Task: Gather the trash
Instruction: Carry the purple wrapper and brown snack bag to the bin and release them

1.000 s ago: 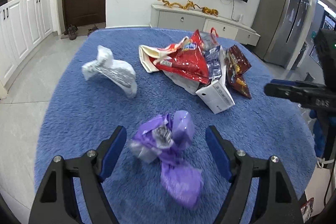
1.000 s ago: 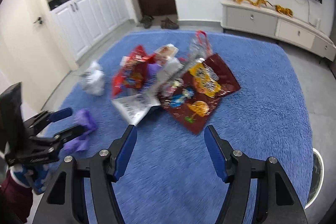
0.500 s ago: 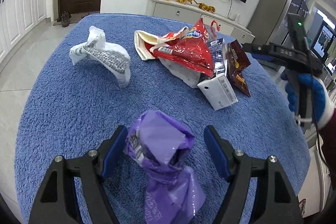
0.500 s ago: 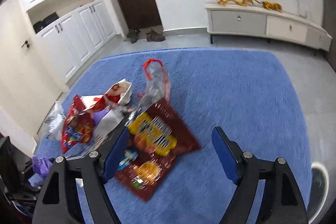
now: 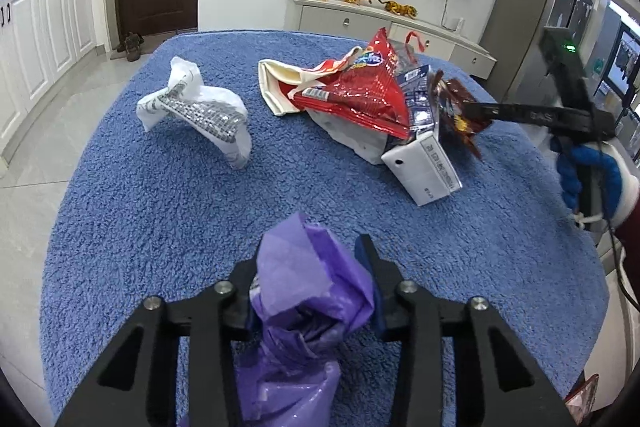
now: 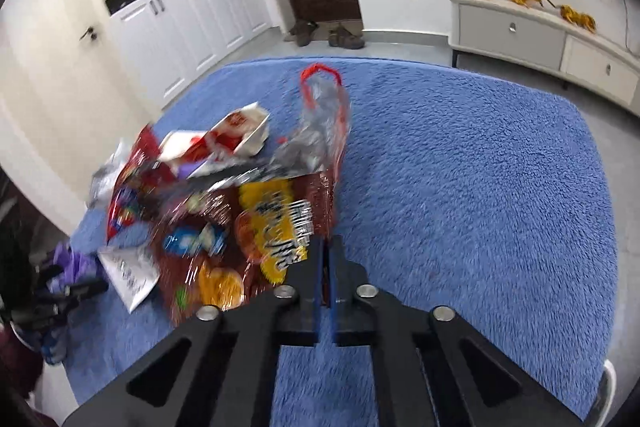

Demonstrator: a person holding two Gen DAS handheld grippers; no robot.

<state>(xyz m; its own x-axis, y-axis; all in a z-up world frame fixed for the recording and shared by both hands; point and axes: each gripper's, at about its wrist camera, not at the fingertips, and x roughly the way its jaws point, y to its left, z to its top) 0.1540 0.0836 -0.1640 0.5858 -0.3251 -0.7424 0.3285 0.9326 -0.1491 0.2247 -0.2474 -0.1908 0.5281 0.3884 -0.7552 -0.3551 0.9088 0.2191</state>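
While closing, left gripper (image 5: 312, 279) squeezes purple bag (image 5: 308, 291) | right gripper (image 6: 328, 259) pinches brown wrapper (image 6: 248, 227), print unreadable

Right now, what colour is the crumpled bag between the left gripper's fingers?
Purple; the crumpled bag shows best in the left wrist view.

1. Left tongs (image 5: 310, 281), bottom centre of the left wrist frame, angle downward, jaws closing with purple plastic between them.
2. Right tongs (image 6: 325, 267), bottom centre of their own frame, are clamped together, tilted downward.
3. A blue-gloved hand (image 5: 588, 171) grips the right handle at the left view's right edge.
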